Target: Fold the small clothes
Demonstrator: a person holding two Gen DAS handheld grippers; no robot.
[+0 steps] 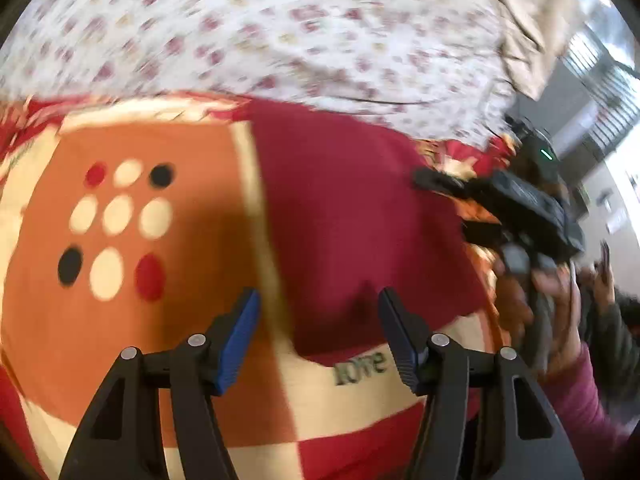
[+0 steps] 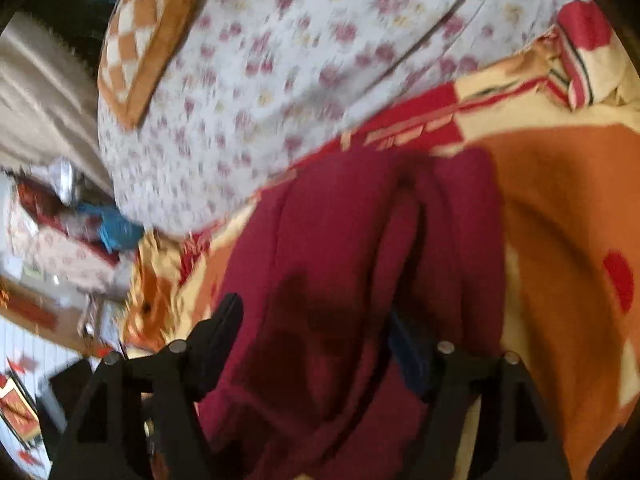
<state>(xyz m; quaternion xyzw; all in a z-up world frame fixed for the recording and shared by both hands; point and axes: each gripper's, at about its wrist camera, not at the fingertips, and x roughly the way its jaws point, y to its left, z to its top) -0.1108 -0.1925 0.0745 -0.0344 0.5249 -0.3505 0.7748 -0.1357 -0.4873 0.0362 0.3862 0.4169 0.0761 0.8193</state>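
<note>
Maroon garment [image 1: 340, 208] lies on the patterned blanket [image 1: 132, 312], just ahead of the L gripper [image 1: 318, 330], whose 2 fingers are spread, empty, prob. lining up on its near edge. R gripper [image 2: 316, 344]: cloth bunches between its jaws, grip state can't tell, blurred.

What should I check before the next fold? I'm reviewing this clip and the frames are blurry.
1. Left gripper open and empty, above the maroon garment: ok.
2. Right gripper jaws apart with maroon cloth bunched between them: ok; whether they pinch it: cannot tell.
3. Garment lying flat: not ok, it is ridged in the right wrist view.
4. Garment resting on the patterned blanket, short of the floral sheet: ok.
5. Grippers apart from each other: ok, the right gripper sits at the garment's far edge.
</note>
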